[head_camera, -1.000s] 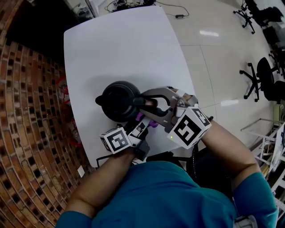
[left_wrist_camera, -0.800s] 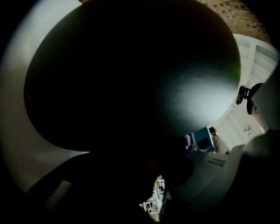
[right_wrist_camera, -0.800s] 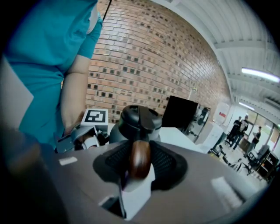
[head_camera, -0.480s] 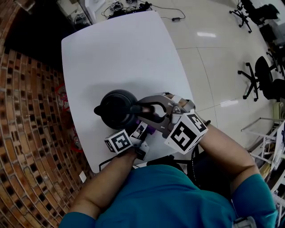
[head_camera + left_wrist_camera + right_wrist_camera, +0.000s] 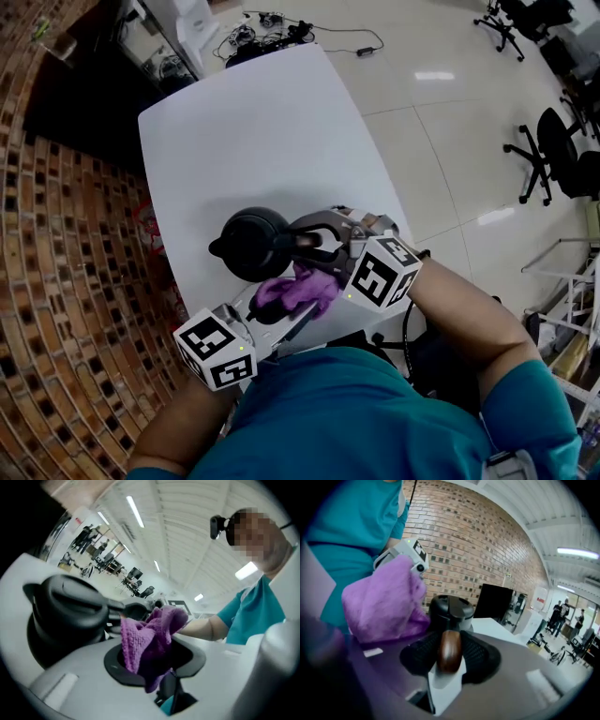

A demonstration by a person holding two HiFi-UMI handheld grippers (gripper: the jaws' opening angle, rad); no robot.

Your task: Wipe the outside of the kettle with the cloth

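Observation:
A black kettle (image 5: 251, 244) stands on the white table (image 5: 253, 122), near its front edge. My right gripper (image 5: 317, 240) is shut on the kettle's brown handle (image 5: 449, 651), which sits between the dark pads (image 5: 480, 658). In the right gripper view the kettle body (image 5: 451, 612) rises just beyond the jaws. My left gripper (image 5: 286, 302) is shut on a bunched purple cloth (image 5: 298, 289), lifted just in front of the kettle, beside the handle. The cloth (image 5: 149, 637) fills the left jaws, with the kettle (image 5: 63, 616) close to its left. The cloth (image 5: 384, 603) also shows at the left of the right gripper view.
A brick wall (image 5: 56, 281) runs along the table's left side. Office chairs (image 5: 553, 150) stand on the tiled floor to the right. Cables (image 5: 300, 33) lie on the floor past the table's far end. The person's teal-sleeved body (image 5: 347, 412) is close to the near edge.
My left gripper has risen and rolled, bringing the purple cloth up from low beside the kettle into plain view; its marker cube swung down-left. The right gripper and kettle kept still.

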